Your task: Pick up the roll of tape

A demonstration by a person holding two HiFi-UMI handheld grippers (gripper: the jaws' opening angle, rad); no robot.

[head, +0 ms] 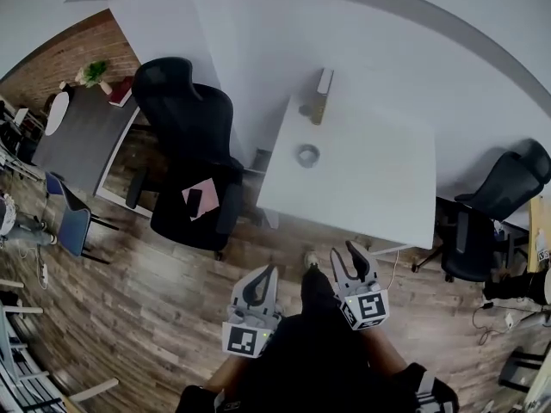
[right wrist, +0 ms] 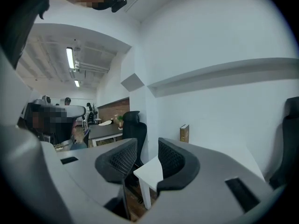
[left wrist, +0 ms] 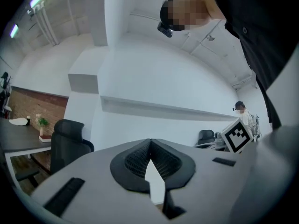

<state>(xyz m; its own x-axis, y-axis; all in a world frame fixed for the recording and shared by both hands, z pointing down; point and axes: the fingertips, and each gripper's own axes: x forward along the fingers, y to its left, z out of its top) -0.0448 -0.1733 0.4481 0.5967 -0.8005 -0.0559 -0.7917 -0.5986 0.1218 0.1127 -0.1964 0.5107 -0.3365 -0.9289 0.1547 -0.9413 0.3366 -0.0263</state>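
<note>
The roll of tape, a small grey ring, lies flat on the white table, towards its far left part. Both grippers hang low in front of the person, well short of the table's near edge. My left gripper has its jaws closed together with nothing between them. My right gripper is open and empty, and the table's near corner shows through the gap in its jaws. Neither gripper view shows the tape.
A book stands at the table's far edge, also seen as the book. A black office chair with a pink paper and a phone stands left of the table; another chair is on the right. The floor is wood planks.
</note>
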